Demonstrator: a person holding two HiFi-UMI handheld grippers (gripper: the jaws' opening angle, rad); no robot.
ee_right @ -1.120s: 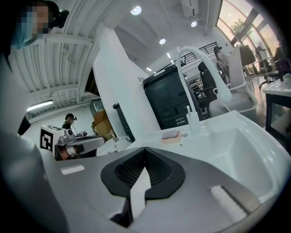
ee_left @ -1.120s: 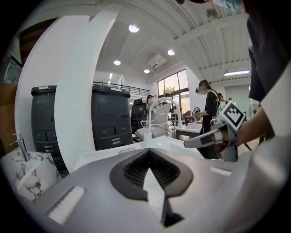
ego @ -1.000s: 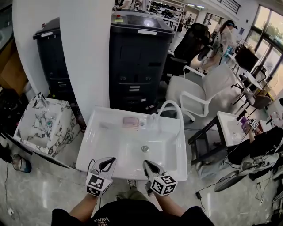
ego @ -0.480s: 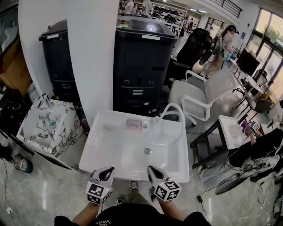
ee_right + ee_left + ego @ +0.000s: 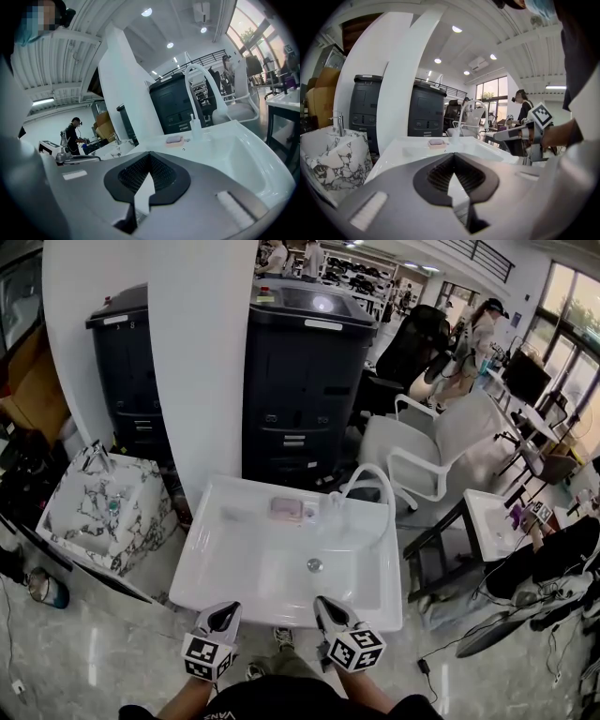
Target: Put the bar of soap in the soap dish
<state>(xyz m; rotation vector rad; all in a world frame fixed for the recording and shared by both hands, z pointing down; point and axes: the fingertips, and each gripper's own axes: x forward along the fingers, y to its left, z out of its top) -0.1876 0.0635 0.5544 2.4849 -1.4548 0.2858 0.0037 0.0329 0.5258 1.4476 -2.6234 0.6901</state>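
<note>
A pale lilac bar of soap (image 5: 286, 507) lies in a pink soap dish (image 5: 287, 514) on the back rim of the white sink (image 5: 225, 573). The left gripper view shows the soap (image 5: 436, 141) far ahead, and the right gripper view shows the soap (image 5: 174, 138) too. Both grippers hover at the sink's near edge, well short of the soap. My left gripper (image 5: 228, 609) is shut and holds nothing. My right gripper (image 5: 325, 602) has its jaws together and is likewise empty. Each gripper view looks over its shut tips, the left gripper (image 5: 453, 155) and the right gripper (image 5: 149, 153).
A white arched faucet (image 5: 372, 476) and a small bottle (image 5: 195, 127) stand at the sink's back right. A marble-patterned sink (image 5: 98, 507) sits to the left. A white pillar (image 5: 202, 362), black cabinets (image 5: 309, 371), a white chair (image 5: 441, 451) and people stand behind.
Both grippers sit slightly lower in the head view, closer to the person, and the left one has drifted and rolled a little. Soap and dish have not moved.
</note>
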